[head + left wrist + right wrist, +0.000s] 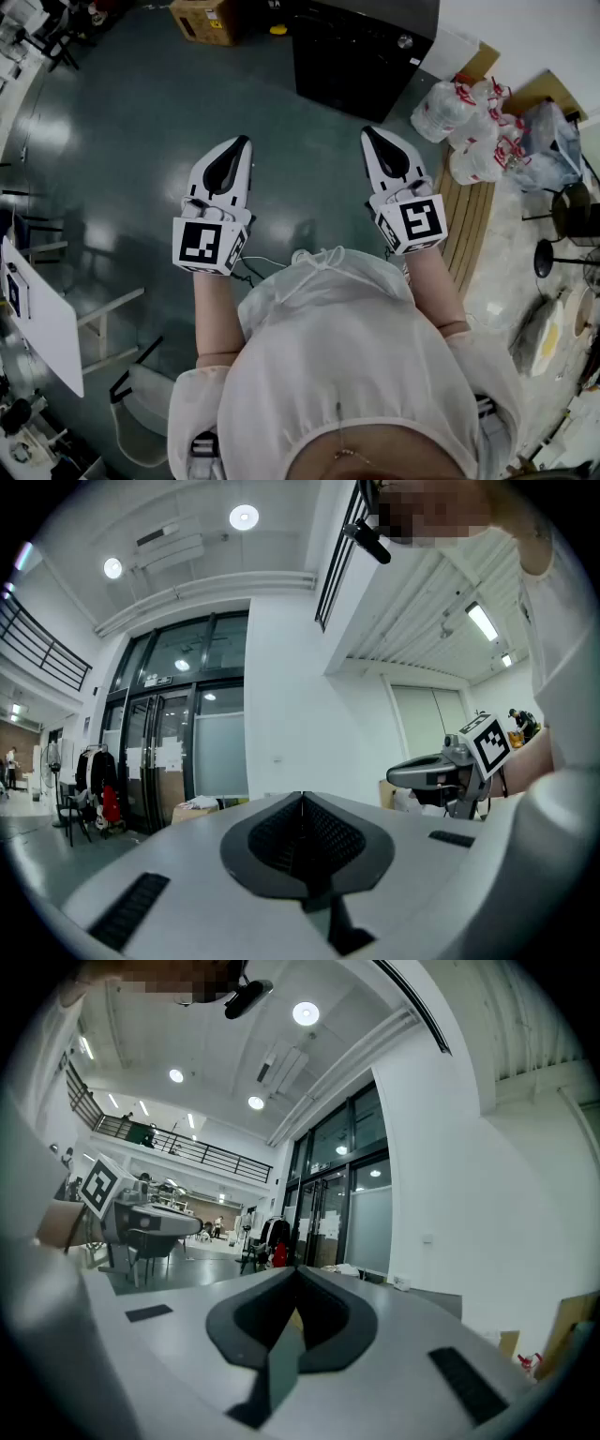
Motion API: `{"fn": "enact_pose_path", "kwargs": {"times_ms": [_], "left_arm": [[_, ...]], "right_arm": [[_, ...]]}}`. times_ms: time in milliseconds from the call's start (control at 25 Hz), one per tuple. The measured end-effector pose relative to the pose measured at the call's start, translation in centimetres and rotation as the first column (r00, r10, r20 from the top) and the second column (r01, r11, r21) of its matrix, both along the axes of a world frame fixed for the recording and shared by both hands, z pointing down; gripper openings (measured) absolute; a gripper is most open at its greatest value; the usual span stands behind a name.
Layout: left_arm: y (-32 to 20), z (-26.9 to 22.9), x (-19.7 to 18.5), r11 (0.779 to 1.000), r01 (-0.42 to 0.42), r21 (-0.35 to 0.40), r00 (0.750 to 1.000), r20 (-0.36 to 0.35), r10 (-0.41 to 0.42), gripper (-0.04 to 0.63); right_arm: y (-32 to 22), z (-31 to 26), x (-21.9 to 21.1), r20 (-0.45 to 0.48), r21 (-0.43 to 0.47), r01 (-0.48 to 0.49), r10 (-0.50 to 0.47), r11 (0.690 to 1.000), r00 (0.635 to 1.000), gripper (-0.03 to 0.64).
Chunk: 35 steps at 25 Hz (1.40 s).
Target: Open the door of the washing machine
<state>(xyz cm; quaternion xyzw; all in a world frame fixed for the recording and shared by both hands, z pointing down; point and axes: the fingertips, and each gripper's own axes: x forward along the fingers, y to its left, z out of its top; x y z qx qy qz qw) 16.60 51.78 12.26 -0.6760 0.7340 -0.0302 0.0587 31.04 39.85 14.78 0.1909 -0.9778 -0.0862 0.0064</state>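
A black box-shaped machine (366, 47) with a round knob on top stands on the floor straight ahead; its door does not show from above. Both grippers are held level in the air, short of it and apart from it. My left gripper (246, 141) is shut, its jaws meeting at the tip with nothing between them (302, 797). My right gripper (367, 131) is also shut and empty (298, 1269). Each gripper view shows the other gripper off to the side: the right gripper (441, 772) and the left gripper (150, 1224). The machine is in neither gripper view.
A cardboard box (204, 21) sits at the back left of the machine. Plastic bags of bottles (469, 122) and a wooden pallet (469, 225) lie to the right. A white table (37, 319) and a chair (131, 412) are at the left. Glass doors (178, 752) line the far wall.
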Motion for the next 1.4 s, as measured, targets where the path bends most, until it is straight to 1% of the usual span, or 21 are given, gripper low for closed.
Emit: {"fn": "enact_pose_path", "kwargs": {"times_ms": [400, 600, 760, 800, 840, 880, 1040, 1160, 1280, 1400], "left_arm": [[1.2, 0.4, -1.6, 1.0, 0.005, 0.008, 1.0, -0.026, -0.004, 0.021], [1.9, 1.0, -3.7, 1.0, 0.013, 0.014, 0.999, -0.041, -0.013, 0.021], [2.7, 1.8, -5.9, 0.999, 0.031, 0.015, 0.997, -0.068, -0.03, 0.021], [2.9, 2.1, -6.3, 0.999, 0.032, 0.013, 0.997, -0.07, -0.031, 0.021], [3.1, 2.4, -6.8, 0.999, 0.034, 0.009, 0.997, -0.071, -0.034, 0.021], [3.2, 2.6, -7.3, 0.999, 0.039, 0.006, 0.997, -0.072, -0.039, 0.021], [4.0, 3.6, -9.5, 0.997, 0.071, -0.004, 0.994, -0.088, -0.071, 0.021], [4.1, 4.5, -11.5, 0.996, 0.092, -0.007, 0.99, -0.103, -0.093, 0.021], [2.7, 5.4, -13.5, 0.992, 0.121, -0.023, 0.987, -0.105, -0.123, 0.021], [0.8, 6.4, -15.9, 0.988, 0.145, -0.051, 0.985, -0.087, -0.149, 0.021]], "right_arm": [[1.0, 0.4, -1.5, -0.013, -0.013, -0.019, 0.019, 1.0, 1.0, 0.003], [1.9, 0.7, -3.6, -0.013, -0.016, -0.002, 0.002, 1.0, 1.0, 0.003], [1.3, 1.0, -5.5, 0.007, -0.038, -0.07, 0.07, 0.997, 0.998, 0.003], [1.3, 1.2, -6.3, 0.005, -0.044, -0.064, 0.064, 0.997, 0.998, 0.184], [1.3, 1.4, -7.1, 0.001, -0.05, -0.05, 0.05, 0.998, 0.999, 0.338], [1.2, 1.6, -7.8, -0.004, -0.053, -0.046, 0.046, 0.998, 0.999, 0.353], [0.3, 2.4, -10.3, -0.008, -0.056, -0.081, 0.081, 0.995, 0.997, 0.39], [-0.3, 3.5, -12.9, -0.017, -0.099, -0.042, 0.041, 0.994, 0.999, 0.394], [-2.2, 4.8, -15.5, -0.01, -0.156, 0.002, -0.003, 0.988, 1.0, 0.394], [-4.6, 5.9, -18.7, -0.018, -0.162, 0.023, -0.026, 0.987, 0.999, 0.394]]}}
